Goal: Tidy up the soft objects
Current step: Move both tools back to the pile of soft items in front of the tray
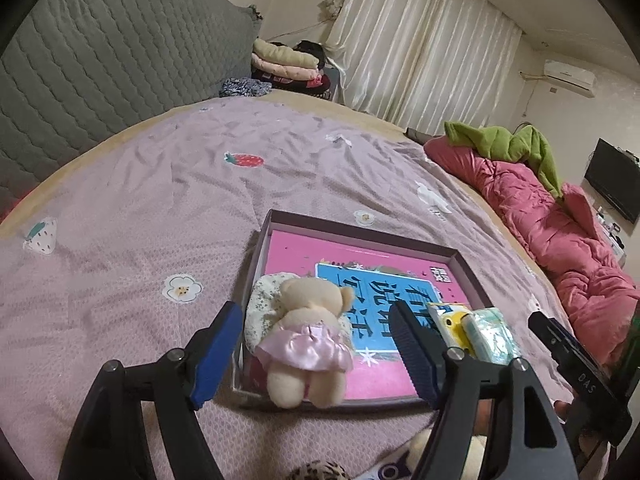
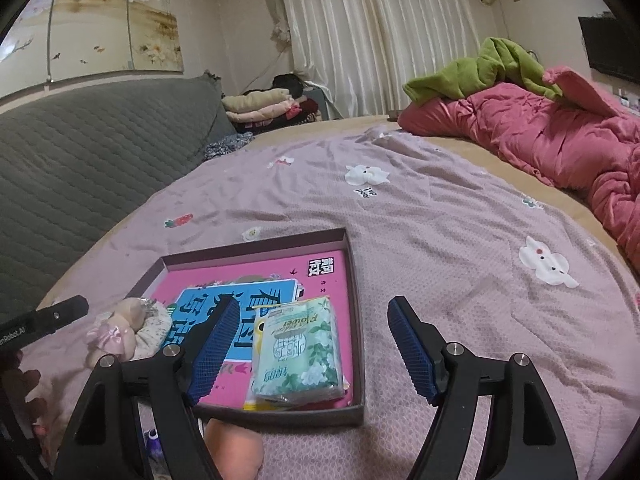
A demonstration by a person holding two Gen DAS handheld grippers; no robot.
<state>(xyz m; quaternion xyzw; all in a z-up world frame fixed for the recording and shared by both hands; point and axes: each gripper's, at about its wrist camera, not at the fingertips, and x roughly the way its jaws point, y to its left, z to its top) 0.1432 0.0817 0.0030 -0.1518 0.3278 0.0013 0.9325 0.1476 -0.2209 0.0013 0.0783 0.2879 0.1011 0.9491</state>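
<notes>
- Done: the teddy bear (image 1: 306, 340) lies on a floral cushion (image 1: 260, 312) at the box's (image 1: 360, 232) left edge, and a tissue pack (image 2: 298, 352) sits at its right side, on the pink book.
- The left gripper (image 1: 316, 356) and right gripper (image 2: 310, 350) both hang released, holding nothing.
- Left, I judge: a leopard-print soft item (image 1: 320, 472) on the bed (image 1: 160, 200) near the camera.

My left finger (image 1: 412, 344) covers part of the box's printed characters. Bear's face (image 1: 316, 292) turned away, unseen. Leopard-print thing (image 1: 316, 472) cut by bottom edge. Something below the tissue pack (image 2: 298, 352) mostly hidden.
</notes>
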